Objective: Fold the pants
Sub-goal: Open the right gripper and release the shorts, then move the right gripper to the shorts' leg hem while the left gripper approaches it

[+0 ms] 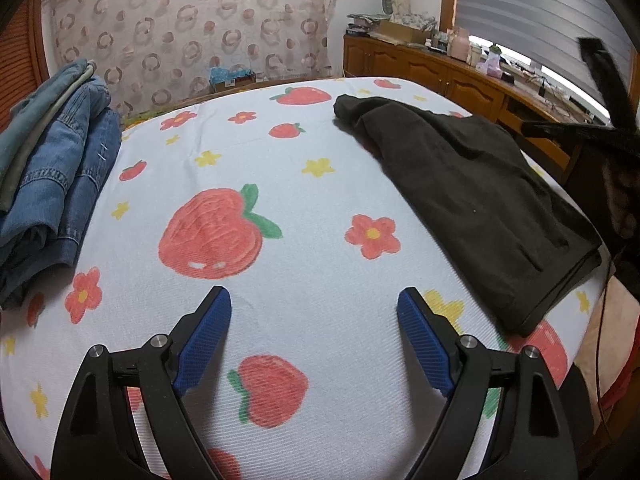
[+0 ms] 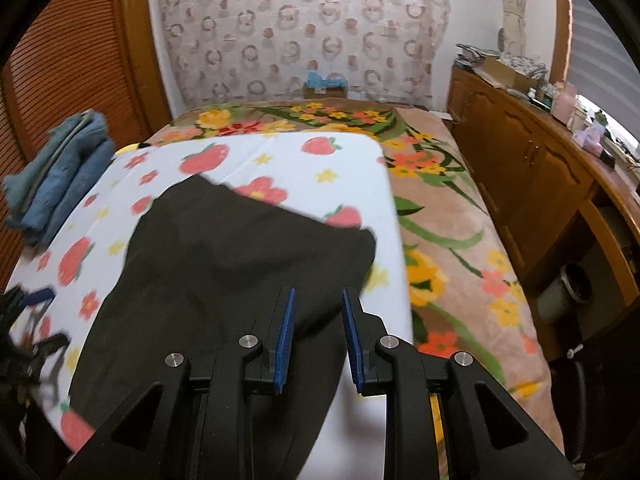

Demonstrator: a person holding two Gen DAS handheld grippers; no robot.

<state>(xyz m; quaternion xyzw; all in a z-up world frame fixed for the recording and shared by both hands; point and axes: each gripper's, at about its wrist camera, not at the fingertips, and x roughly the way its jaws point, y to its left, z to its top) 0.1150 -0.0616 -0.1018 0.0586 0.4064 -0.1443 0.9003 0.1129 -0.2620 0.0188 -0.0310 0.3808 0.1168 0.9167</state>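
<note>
Left wrist view. Left gripper (image 1: 314, 312): blue ribbed pads spread wide, released, holding nothing, hovering over a white strawberry-print sheet (image 1: 304, 208) of fine woven texture. Black pants (image 1: 476, 200): soft matte fabric, lying flat on the right side of the sheet, one narrow end toward the far edge, a thick layered edge at the near right corner of the sheet. Open sheet lies between gripper and pants. Stack of folded jeans (image 1: 60, 176): blue denim, at the left edge of the sheet, partly cut off by the frame. Dark blurred shape at far right, hard to make out. Wooden cabinet (image 1: 432, 68) along the right wall, its top cluttered with small items too small to tell.

Right wrist view. Right gripper (image 2: 318, 300): pads parallel with a clear gap, released, above the pants (image 2: 224, 264); whether the pads touch the fabric cannot be told. The near part of the pants is hidden under the gripper body. Motion blur softens their outline. Sheet (image 2: 360, 168) has a rounded far corner; beyond it a floral blanket (image 2: 448, 208) shows. Jeans (image 2: 60, 176) sit at the left. Left gripper (image 2: 38, 298) is blurred at the left edge.
</note>
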